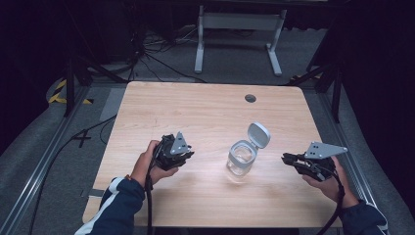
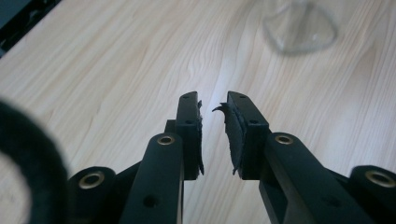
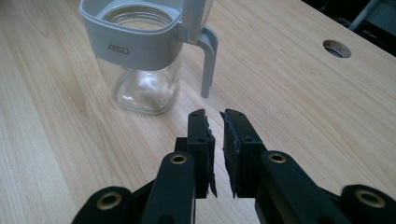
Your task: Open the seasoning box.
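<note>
A clear glass jar (image 1: 241, 159) with a grey collar stands on the wooden table (image 1: 195, 107), right of centre. Its grey flip lid (image 1: 258, 134) is tilted up and open. My left gripper (image 1: 188, 155) rests low over the table to the jar's left, its jaws pointing toward the jar. In the left gripper view the jaws (image 2: 214, 100) are nearly together with nothing between them, and the jar's base (image 2: 301, 28) shows blurred at the top right. My right gripper (image 1: 285, 157) sits to the jar's right. Its jaws (image 3: 214, 114) are nearly together and hold nothing, a short way from the jar (image 3: 140, 60).
A round cable hole (image 1: 250, 98) sits near the table's far edge, also seen in the right gripper view as the hole (image 3: 336, 48). Beyond the table stand a white frame (image 1: 240, 34) and loose cables (image 1: 147, 54) on the grey floor.
</note>
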Demonstrator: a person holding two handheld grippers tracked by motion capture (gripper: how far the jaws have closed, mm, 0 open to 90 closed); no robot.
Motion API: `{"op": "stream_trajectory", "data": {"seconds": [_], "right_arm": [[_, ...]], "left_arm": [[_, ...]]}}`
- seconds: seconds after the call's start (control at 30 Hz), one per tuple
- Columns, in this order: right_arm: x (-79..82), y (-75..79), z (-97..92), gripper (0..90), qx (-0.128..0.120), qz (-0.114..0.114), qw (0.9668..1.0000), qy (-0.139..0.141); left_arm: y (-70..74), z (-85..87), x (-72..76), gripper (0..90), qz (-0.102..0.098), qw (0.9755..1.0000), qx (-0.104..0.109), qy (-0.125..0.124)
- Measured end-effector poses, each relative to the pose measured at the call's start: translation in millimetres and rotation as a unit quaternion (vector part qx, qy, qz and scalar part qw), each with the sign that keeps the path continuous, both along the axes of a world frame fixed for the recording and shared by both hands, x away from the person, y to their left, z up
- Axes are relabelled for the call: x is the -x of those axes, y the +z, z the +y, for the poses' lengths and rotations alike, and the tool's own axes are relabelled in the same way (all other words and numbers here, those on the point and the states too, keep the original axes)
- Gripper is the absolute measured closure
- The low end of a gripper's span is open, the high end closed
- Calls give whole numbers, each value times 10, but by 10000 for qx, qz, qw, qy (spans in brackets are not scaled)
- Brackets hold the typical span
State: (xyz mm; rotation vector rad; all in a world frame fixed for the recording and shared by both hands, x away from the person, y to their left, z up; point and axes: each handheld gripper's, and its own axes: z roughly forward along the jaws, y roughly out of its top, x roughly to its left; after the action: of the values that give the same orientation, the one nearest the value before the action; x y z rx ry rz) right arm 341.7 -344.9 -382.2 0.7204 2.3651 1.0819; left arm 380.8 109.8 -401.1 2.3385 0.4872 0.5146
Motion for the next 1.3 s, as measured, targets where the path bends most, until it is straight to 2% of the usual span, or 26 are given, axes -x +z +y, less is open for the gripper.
{"op": "stream_trajectory", "data": {"seconds": [0.03, 0.13, 0.27, 0.47, 0.53, 0.57, 0.67, 0.8, 0.87, 1.07, 1.17, 1.3], "right_arm": [[0, 0, 0, 804, 0, 0, 10000, 0], [49, -9, -57, 788, -3, 7, 10000, -24], [103, -46, -113, 761, 40, 10, 10000, -64], [162, -112, -196, 688, 101, 9, 9998, -176], [187, -150, -245, 630, 238, -33, 9994, -248], [187, -150, -245, 630, 238, -33, 9994, -248], [200, -226, -329, 581, 280, 46, 9987, -418], [233, -318, -410, 534, 374, 77, 9975, -594], [244, -341, -439, 516, 378, 88, 9973, -624], [284, -477, -576, 410, 344, 207, 9960, -801], [305, -547, -649, 378, 247, 310, 9949, -927], [323, -629, -739, 343, 179, 432, 9928, -1100]], "left_arm": [[0, 0, 0, 736, 0, 10000, 0, 0], [-75, 156, 64, 728, 87, 9998, -83, 138], [-149, 268, 133, 706, 88, 9993, -272, 231], [-276, 399, 196, 682, 206, 9985, -335, 377], [-321, 437, 213, 664, 234, 9981, -380, 426], [-351, 468, 220, 664, 278, 9979, -379, 437], [-416, 548, 239, 636, 372, 9974, -372, 487], [-491, 627, 273, 566, 482, 9965, -355, 586], [-499, 645, 277, 533, 458, 9965, -376, 587], [-564, 755, 307, 403, 564, 9954, -252, 733], [-607, 805, 309, 358, 660, 9950, -183, 721], [-662, 890, 312, 292, 792, 9938, 57, 777]]}}
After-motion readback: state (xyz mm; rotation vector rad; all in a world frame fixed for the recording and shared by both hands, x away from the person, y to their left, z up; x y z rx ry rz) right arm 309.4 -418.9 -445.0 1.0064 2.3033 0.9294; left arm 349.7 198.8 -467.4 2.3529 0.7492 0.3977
